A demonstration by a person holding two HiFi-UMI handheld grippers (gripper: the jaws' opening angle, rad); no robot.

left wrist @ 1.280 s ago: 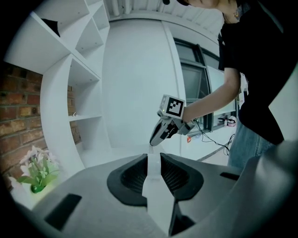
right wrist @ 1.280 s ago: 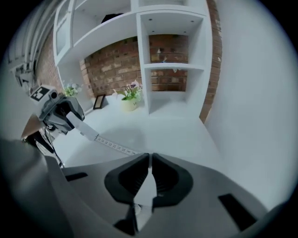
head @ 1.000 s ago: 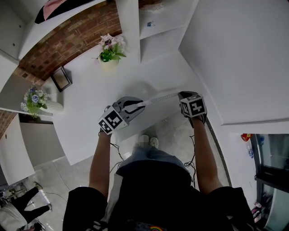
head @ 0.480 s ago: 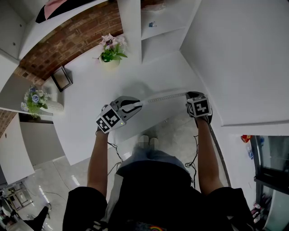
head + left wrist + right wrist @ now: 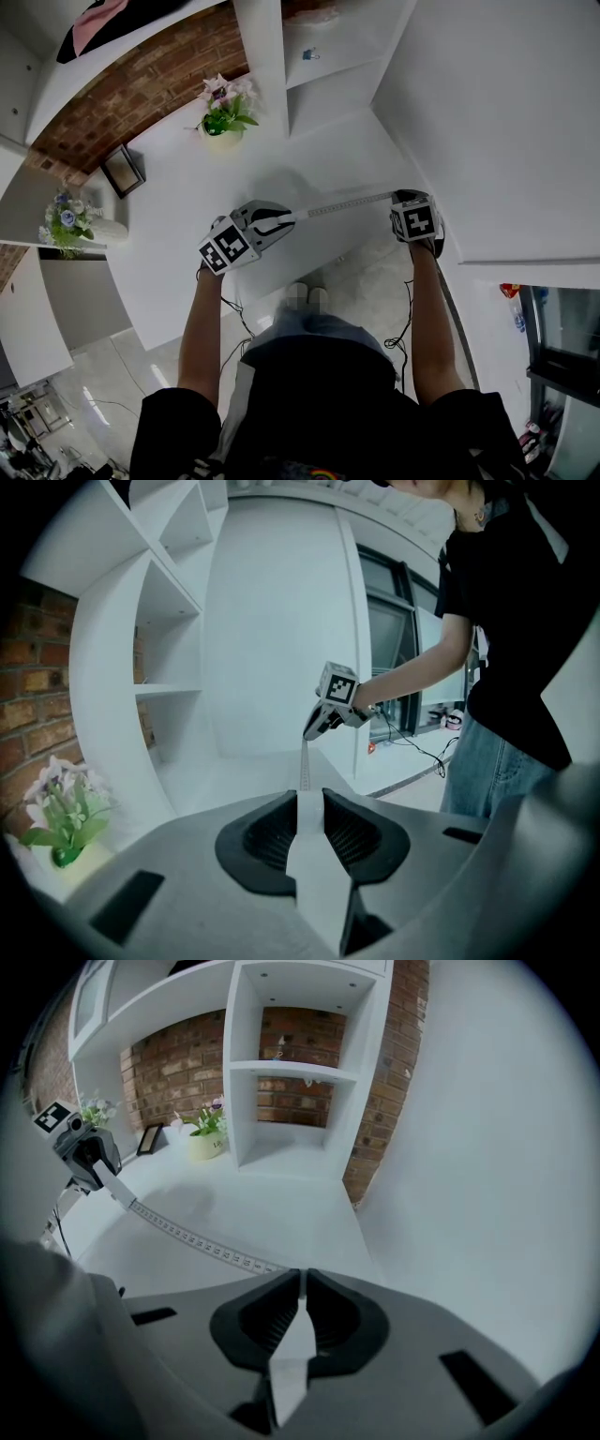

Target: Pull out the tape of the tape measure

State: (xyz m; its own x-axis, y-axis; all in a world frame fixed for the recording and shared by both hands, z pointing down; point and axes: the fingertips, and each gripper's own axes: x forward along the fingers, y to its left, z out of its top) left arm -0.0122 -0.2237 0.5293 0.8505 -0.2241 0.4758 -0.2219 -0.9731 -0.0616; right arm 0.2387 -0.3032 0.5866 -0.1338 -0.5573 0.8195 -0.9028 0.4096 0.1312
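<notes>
Carried the right gripper (image 5: 401,197) farther to the right in the head view, away from the left gripper (image 5: 292,217) and closer to the white wall (image 5: 487,141). Drew out more tape (image 5: 347,203) along the way, leaving a longer marked strip stretched straight between the two grippers above the near part of the white table (image 5: 178,187). Swung the right forearm (image 5: 427,309) outward too, now running more nearly straight up the picture.

Smooth matt white table (image 5: 187,192), rough brick wall (image 5: 141,84), matt white tape (image 5: 342,203)
</notes>
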